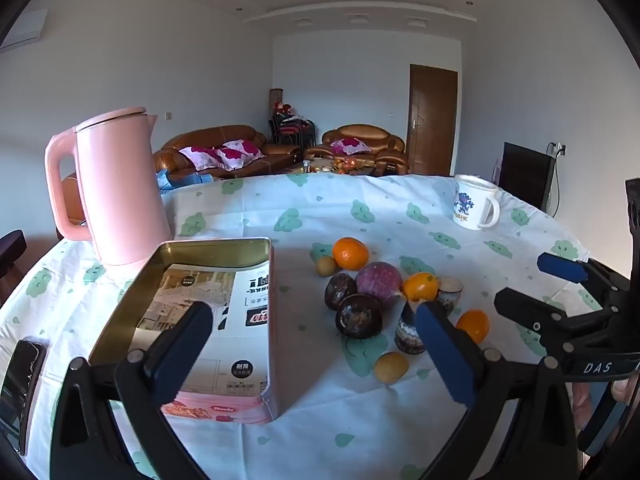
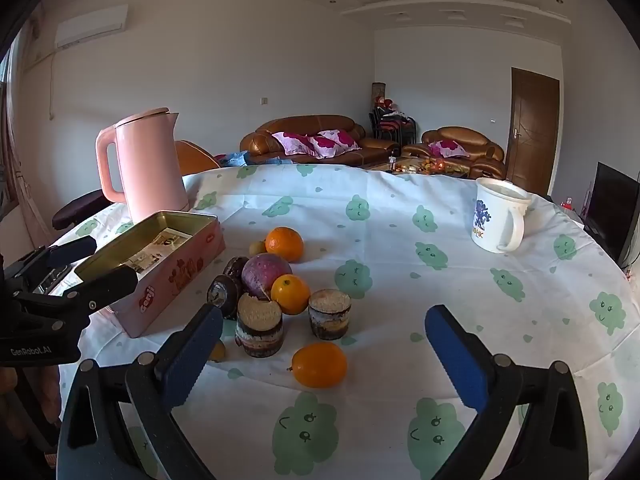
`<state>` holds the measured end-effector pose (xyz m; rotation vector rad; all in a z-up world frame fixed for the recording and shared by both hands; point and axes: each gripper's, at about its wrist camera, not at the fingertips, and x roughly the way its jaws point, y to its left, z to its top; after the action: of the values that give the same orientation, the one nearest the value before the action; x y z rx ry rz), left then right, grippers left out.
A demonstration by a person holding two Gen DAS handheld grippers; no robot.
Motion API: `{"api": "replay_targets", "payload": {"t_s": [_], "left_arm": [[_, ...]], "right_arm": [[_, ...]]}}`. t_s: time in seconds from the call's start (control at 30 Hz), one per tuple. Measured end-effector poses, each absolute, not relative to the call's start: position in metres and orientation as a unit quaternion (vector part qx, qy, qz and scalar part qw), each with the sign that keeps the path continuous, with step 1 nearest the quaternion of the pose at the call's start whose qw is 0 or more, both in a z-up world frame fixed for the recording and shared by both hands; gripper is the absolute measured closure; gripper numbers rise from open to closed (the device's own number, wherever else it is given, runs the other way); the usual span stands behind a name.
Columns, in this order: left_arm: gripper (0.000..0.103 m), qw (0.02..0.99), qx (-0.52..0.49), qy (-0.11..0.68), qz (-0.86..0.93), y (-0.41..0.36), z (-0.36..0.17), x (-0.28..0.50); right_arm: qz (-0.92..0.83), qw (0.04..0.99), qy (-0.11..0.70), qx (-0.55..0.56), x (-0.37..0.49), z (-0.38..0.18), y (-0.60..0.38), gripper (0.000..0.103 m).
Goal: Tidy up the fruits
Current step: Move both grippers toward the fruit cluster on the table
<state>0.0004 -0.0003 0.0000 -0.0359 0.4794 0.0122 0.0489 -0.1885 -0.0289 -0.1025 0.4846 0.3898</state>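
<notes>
A pile of fruit lies mid-table: several oranges [image 2: 284, 243], a purple round fruit [image 2: 265, 272], dark passion fruits [image 1: 358, 316], small yellow-brown fruits [image 1: 391, 367] and two cut dark cylinders [image 2: 329, 313]. One orange [image 2: 319, 365] lies nearest, between my right gripper's fingers. A pink open tin box [image 1: 208, 320] with a paper inside stands left of the pile; it also shows in the right wrist view [image 2: 168, 280]. My left gripper [image 1: 316, 344] is open and empty, its left finger over the tin. My right gripper [image 2: 324, 354] is open and empty above the cloth.
A pink kettle [image 1: 116, 188] stands behind the tin at the back left. A white mug [image 2: 500, 216] stands at the far right. A dark phone [image 1: 22, 384] lies at the table's left edge. The round table has a cloud-print cloth [image 2: 440, 292].
</notes>
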Motion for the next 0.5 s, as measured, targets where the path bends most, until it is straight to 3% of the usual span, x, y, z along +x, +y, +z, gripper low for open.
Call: {"api": "replay_targets", "payload": {"t_s": [0.5], "left_arm": [[0.000,0.971,-0.016,0.240,0.006,-0.0050,-0.0046,0.0006]], "right_arm": [[0.190,0.950,0.243,-0.049,0.0519,-0.0318,-0.1898,0.001]]}}
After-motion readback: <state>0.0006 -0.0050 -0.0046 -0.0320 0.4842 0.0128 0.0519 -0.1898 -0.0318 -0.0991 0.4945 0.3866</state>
